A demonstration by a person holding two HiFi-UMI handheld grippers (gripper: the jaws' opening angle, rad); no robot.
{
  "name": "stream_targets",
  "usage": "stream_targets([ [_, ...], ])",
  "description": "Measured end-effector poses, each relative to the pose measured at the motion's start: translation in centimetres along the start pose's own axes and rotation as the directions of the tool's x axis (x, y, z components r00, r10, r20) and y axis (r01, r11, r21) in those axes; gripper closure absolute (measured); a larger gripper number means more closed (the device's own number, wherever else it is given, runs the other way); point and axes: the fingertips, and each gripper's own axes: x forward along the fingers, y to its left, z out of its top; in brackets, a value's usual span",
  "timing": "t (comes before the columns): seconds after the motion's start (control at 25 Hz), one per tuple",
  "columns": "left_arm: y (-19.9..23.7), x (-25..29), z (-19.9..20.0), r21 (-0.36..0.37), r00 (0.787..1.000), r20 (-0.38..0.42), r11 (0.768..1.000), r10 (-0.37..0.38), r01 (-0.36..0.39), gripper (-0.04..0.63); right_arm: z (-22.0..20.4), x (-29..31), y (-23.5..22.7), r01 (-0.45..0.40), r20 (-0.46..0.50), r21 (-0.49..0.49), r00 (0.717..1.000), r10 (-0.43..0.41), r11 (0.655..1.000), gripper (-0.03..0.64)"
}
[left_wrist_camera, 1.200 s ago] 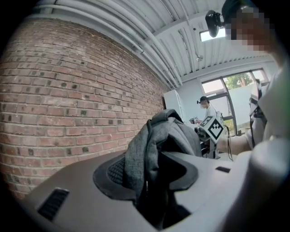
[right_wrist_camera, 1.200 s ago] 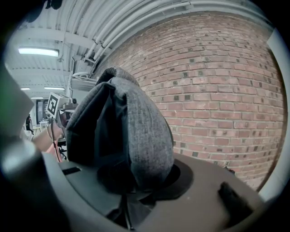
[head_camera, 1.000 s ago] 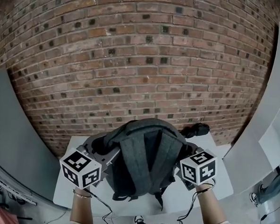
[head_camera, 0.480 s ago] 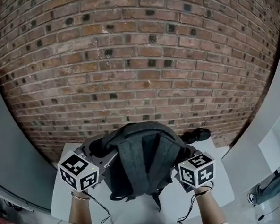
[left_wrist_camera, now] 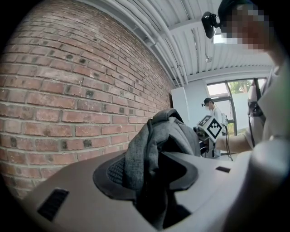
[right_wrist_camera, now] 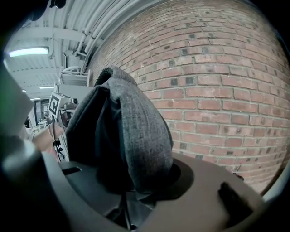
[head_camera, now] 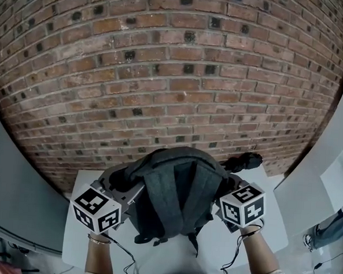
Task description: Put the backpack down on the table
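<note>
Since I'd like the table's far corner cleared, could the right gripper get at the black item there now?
Probably not yet: the right gripper is shut on the backpack, so it is busy. Otherwise nothing seems to block the black item beyond it.

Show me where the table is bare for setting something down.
Bare table lies right of the right gripper, out to the edge, and along the near edge below the backpack. A thin strip shows left of the left gripper. The middle is crowded; a dark thing sits at the far right corner.
</note>
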Motion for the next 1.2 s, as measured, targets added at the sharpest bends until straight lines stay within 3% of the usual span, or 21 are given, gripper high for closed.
stream_targets([
  [0.32, 1.9, 2.6, -1.0, -0.015, 0.999, -0.032, 1.000, 0.025, -0.025, 0.416, 0.1, 3.3, -2.6, -0.034, 0.012, -0.014, 0.999, 0.034, 0.999, 0.495],
  [0.56, 5.8, 5.9, -0.7, 0.003, 0.998, -0.046, 0.999, 0.039, -0.039, 0.416, 1.4, 7.4, -5.5, -0.051, 0.020, -0.001, 0.998, 0.051, 0.999, 0.495],
  [0.88, 11.0, 9.9, 0.1, 0.035, 0.998, -0.011, 0.997, 0.064, -0.063, 0.416, 4.6, 13.2, -9.6, -0.052, 0.054, -0.016, 0.997, 0.053, 0.999, 0.492],
  [1.2, 12.1, 12.3, -3.5, 0.007, 0.998, -0.042, 0.999, 0.040, -0.040, 0.416, 1.5, 16.1, -11.3, -0.050, 0.005, 0.007, 0.999, 0.050, 0.999, 0.489],
])
